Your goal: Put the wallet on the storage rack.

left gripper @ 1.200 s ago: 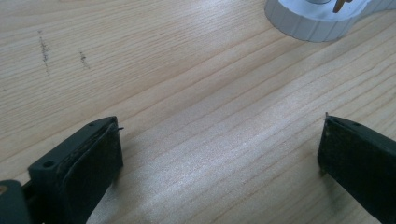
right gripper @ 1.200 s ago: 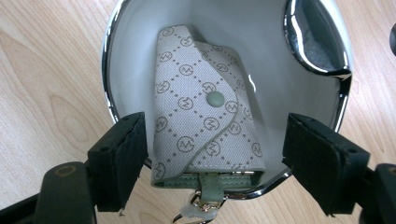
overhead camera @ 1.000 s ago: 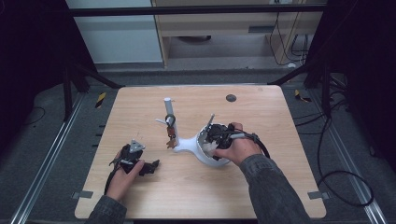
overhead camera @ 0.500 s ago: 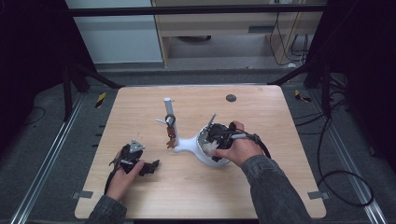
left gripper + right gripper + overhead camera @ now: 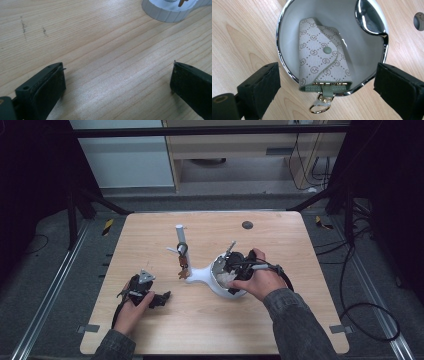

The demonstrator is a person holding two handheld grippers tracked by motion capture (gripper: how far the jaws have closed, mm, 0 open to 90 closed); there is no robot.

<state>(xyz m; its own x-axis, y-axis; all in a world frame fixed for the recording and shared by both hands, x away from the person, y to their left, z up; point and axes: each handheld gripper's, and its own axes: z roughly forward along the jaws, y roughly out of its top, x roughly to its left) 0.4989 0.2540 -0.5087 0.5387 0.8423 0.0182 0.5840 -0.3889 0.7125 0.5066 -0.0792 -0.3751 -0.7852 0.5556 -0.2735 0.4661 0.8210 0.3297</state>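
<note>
A beige patterned key pouch (image 5: 322,60) with a green snap lies in the white, chrome-rimmed bowl (image 5: 284,30), its gold ring (image 5: 319,106) hanging over the rim. My right gripper (image 5: 328,72) hovers over the bowl (image 5: 235,292). Its jaws have just been opening, and they now stand wide on either side of the pouch without touching it. The bowl belongs to a white stand with an upright post (image 5: 179,236) that carries hanging keys (image 5: 182,266). My left gripper (image 5: 162,298) rests open on the wood at the front left, nothing between its jaws (image 5: 117,72).
A small black round disc (image 5: 247,225) sits on the table's far side. The stand's white ribbed base (image 5: 165,11) lies ahead of the left gripper. The wooden table (image 5: 150,235) is bordered by dark frame bars and cables on the floor.
</note>
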